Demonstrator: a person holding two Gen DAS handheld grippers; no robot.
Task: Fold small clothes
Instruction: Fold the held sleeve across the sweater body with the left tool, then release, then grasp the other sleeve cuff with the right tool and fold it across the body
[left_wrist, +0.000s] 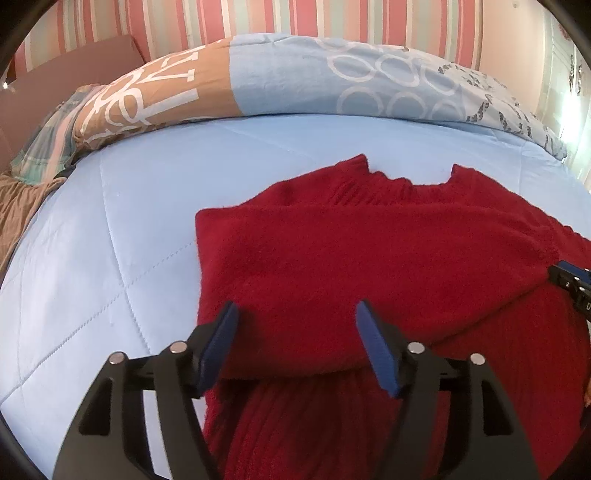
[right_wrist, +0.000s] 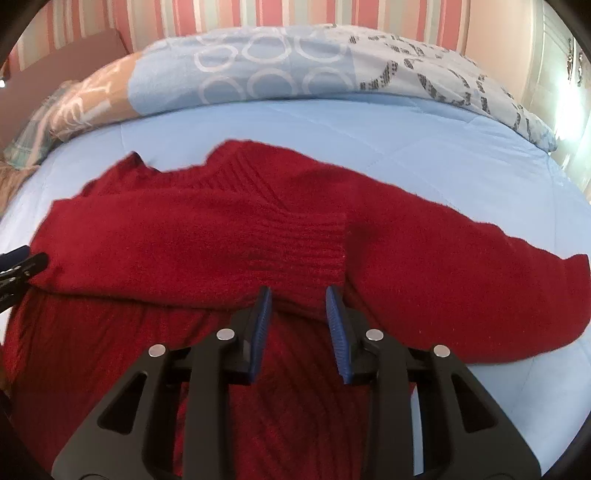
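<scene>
Already the red knitted sweater (left_wrist: 369, 251) lay partly folded on the light-blue quilted bedspread (left_wrist: 110, 266): its left sleeve was turned in across the chest, the ribbed cuff (right_wrist: 306, 247) resting near the middle, while the right sleeve (right_wrist: 480, 266) was spread out sideways and the lower body not yet brought up. I judged the right sleeve and the final fold remained. The left gripper (left_wrist: 295, 314) hovered with jaws wide apart, grasping nothing. The right gripper (right_wrist: 299, 295) stood released too, narrower, the cuff's edge between its fingers. No container was in sight; a patterned duvet (left_wrist: 332, 81) lay bunched beyond.
</scene>
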